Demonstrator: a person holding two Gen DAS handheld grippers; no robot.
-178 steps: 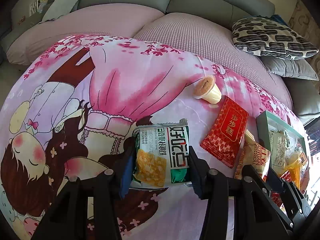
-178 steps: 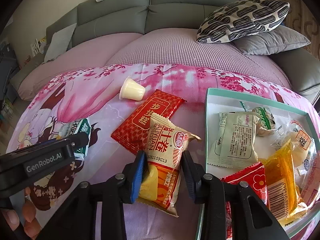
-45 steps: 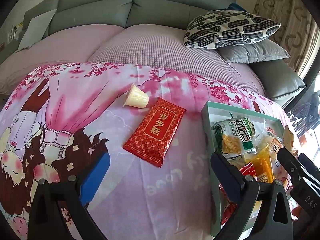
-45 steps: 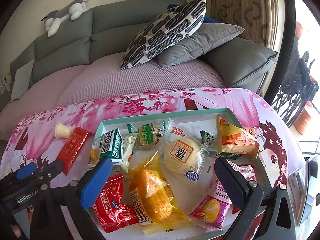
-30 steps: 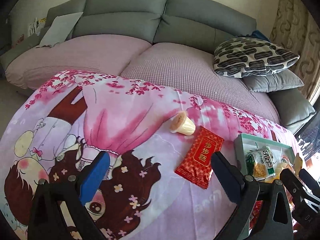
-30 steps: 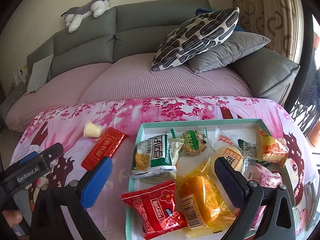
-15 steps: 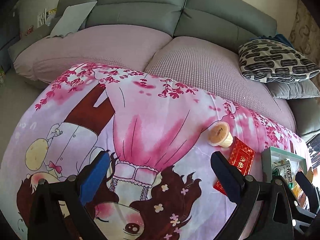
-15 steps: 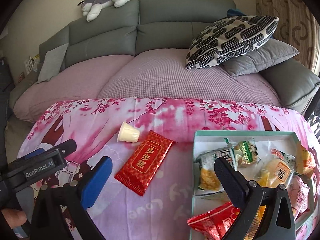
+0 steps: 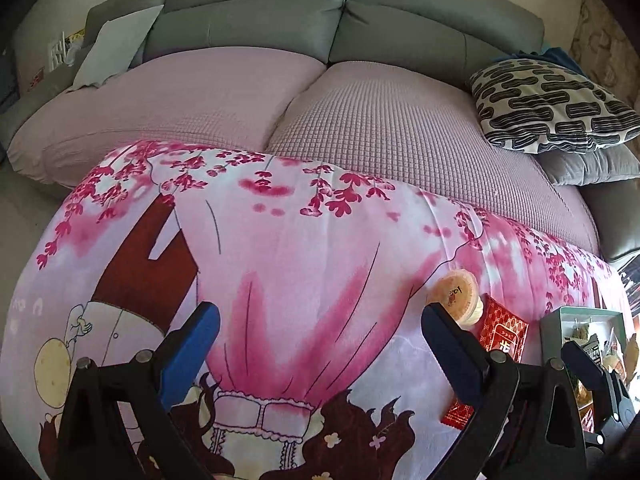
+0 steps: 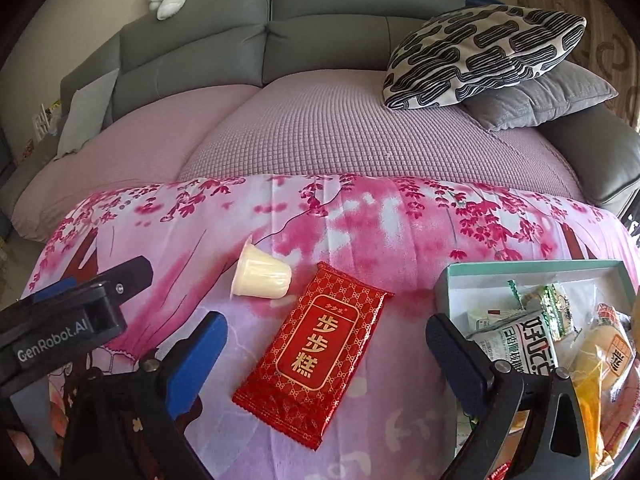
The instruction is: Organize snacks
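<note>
Both your grippers have left the box and swung back over the blanket [image 10: 360,216]; the green corn packet and the yellow one you carried now lie in the box, so only two snacks are left outside it.

Left to right: your left gripper [image 9: 320,340] stands wide open over bare blanket, holding nothing. The cup [image 10: 262,274] lies on its side near the blanket's middle, just beside the red packet [image 10: 320,356]. Your right gripper [image 10: 326,354] straddles that packet, jaws beginning to close, pads not touching it yet. The box [image 10: 532,266] sits at the blanket's right edge.

The box is cut off by the frame, so its contents can't be fully made out.
</note>
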